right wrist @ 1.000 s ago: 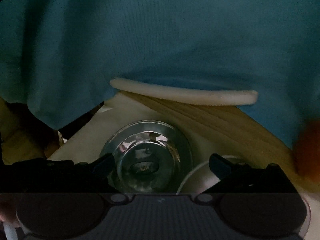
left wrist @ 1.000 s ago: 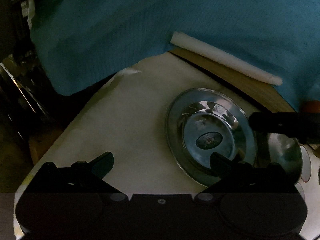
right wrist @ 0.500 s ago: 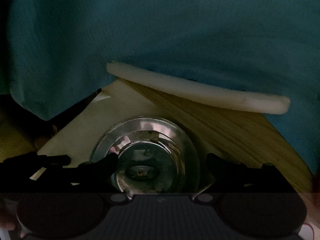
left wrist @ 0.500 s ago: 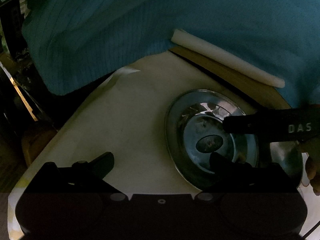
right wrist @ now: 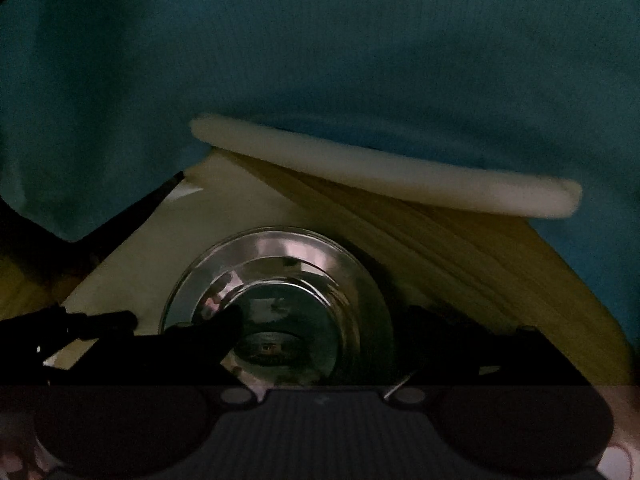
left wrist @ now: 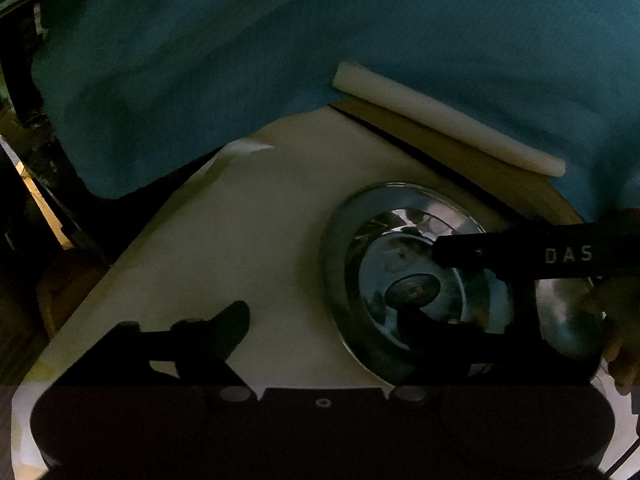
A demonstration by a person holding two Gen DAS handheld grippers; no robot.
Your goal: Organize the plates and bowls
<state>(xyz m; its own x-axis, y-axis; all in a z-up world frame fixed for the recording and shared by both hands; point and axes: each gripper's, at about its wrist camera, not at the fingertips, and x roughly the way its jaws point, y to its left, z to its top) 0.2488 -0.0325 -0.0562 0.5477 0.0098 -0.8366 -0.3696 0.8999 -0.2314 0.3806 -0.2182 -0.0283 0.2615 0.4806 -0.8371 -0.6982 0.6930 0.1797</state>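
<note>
change: right gripper [right wrist: 320,320] now straddles the steel bowl [right wrist: 276,320], jaws narrowing, still not pressing | left gripper [left wrist: 324,320] also narrowing, empty | bowl on steel plate [left wrist: 340,256], white tabletop [left wrist: 240,240] | meaning: grasp near

shiny steel bowl [left wrist: 416,280] upright, on white sheet [left wrist: 240,232]

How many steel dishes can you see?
3: a plate on the white sheet, a bowl nested in it, another dish against its right side; others may be hidden.
</note>
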